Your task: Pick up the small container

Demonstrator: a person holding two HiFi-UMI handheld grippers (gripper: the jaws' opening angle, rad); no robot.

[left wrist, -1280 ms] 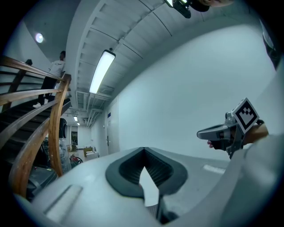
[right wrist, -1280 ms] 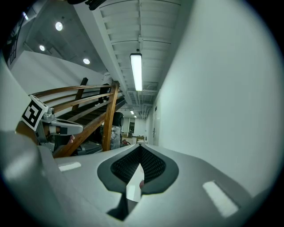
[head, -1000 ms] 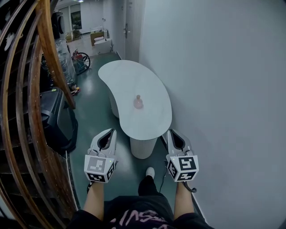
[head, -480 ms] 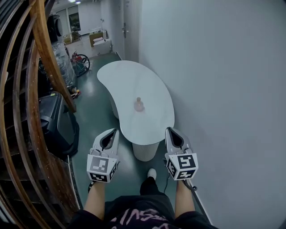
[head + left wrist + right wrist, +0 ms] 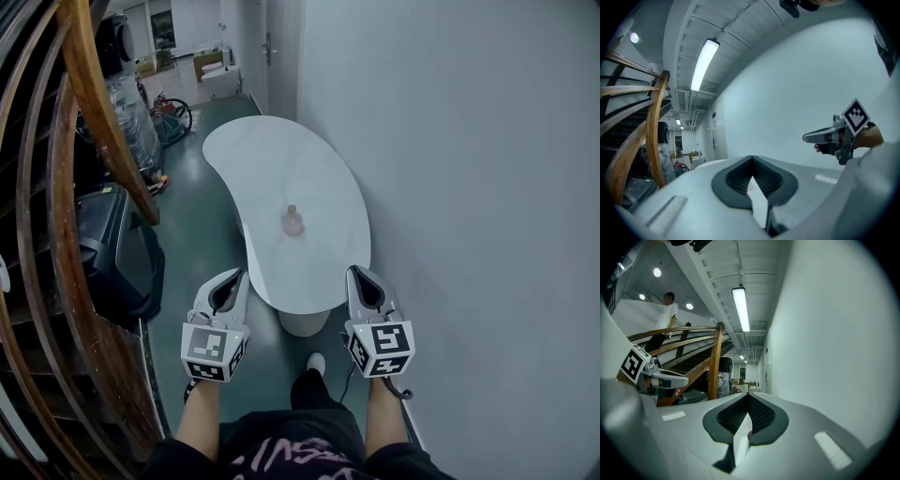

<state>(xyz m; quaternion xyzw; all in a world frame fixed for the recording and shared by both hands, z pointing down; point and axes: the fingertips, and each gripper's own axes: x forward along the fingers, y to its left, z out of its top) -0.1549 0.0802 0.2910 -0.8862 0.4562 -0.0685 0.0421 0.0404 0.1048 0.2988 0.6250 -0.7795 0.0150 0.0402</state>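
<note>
Well, I see one small container (image 5: 292,221) on one white table (image 5: 272,159). It stands straight up, so its long side runs up and down and its thin top points up. It is pink. It sits near the middle of the tabletop, well away from every edge.

I have two grippers. My left gripper (image 5: 228,279) hangs by the near end of the table, on the left side, over the green floor (image 5: 202,234). Its jaws are closed, tip to tip, and hold nothing. My right gripper (image 5: 360,276) hangs by the near end on the right side, close to the wall (image 5: 469,187). Its jaws are closed too, with nothing in them. Both grippers point forward along the table. Both are well apart from the container.

One curved wooden stair rail (image 5: 103,112) runs down the left side. One black box (image 5: 122,253) sits on the floor beside the table. One white shoe (image 5: 316,361) shows between my grippers. One person (image 5: 665,317) stands up on the stairs.
</note>
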